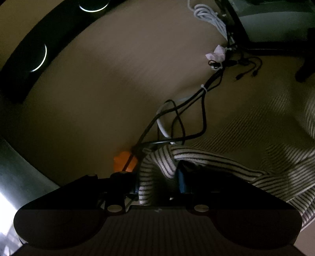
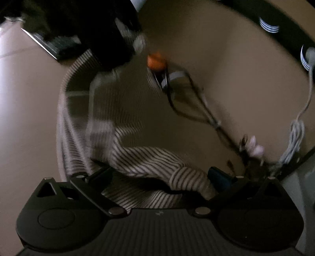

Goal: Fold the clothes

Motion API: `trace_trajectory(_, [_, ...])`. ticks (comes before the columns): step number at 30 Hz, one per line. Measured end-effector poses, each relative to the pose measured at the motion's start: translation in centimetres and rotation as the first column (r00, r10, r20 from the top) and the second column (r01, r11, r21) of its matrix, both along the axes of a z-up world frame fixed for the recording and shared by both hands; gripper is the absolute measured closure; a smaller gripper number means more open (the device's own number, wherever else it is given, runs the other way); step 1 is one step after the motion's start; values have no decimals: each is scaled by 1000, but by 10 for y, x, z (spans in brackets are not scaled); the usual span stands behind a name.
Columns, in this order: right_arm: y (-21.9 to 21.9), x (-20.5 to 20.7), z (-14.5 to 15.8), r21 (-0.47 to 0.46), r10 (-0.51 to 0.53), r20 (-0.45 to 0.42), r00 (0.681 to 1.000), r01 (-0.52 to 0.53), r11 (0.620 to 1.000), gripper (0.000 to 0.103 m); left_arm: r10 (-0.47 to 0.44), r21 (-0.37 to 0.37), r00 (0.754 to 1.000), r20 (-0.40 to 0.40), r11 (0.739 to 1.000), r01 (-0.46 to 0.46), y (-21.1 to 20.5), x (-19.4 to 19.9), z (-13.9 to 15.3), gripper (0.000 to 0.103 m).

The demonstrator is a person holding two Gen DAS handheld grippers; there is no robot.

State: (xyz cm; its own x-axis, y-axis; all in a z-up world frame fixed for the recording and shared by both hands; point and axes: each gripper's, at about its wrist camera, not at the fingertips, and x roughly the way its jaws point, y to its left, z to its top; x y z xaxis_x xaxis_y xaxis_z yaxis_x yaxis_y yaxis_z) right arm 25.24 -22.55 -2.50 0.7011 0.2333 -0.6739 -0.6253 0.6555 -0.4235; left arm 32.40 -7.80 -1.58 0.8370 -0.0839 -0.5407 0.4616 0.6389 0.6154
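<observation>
A cream garment with thin dark stripes (image 1: 246, 167) lies bunched on a tan surface (image 1: 118, 78). In the left wrist view a fold of it stands pinched between the blue pads, so my left gripper (image 1: 158, 177) is shut on it. In the blurred right wrist view the same garment (image 2: 149, 159) spreads ahead and to the left. A rolled fold lies across the wide gap of my right gripper (image 2: 157, 175), which stands open. The fold touches the right-hand blue fingertip (image 2: 218, 177); the pads do not press on it.
Black and white cables (image 1: 196, 102) trail across the surface just beyond the garment, with a coiled white cord (image 1: 208, 17) farther off. A small orange object (image 1: 123, 161) sits by the cables. A dark bulky shape (image 2: 98, 29) and a keyboard-like slab (image 2: 53, 44) lie beyond the cloth.
</observation>
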Motion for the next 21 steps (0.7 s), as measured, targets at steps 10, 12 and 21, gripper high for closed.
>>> trace_trajectory(10, [-19,24,-4,141,-126,-170,977,151,978,0,-52,91,998,-32,994,55,10,-10,-15,52])
trace_trajectory(12, [-21,12,1,147,-110,-85,990,122,982,0,-51,115,998,-32,992,55,15,-13,-18,52])
trace_trajectory(21, [-41,13,12,217,-190,78,979,169,961,61,107,6,992,-63,994,-107,32,9,-20,84])
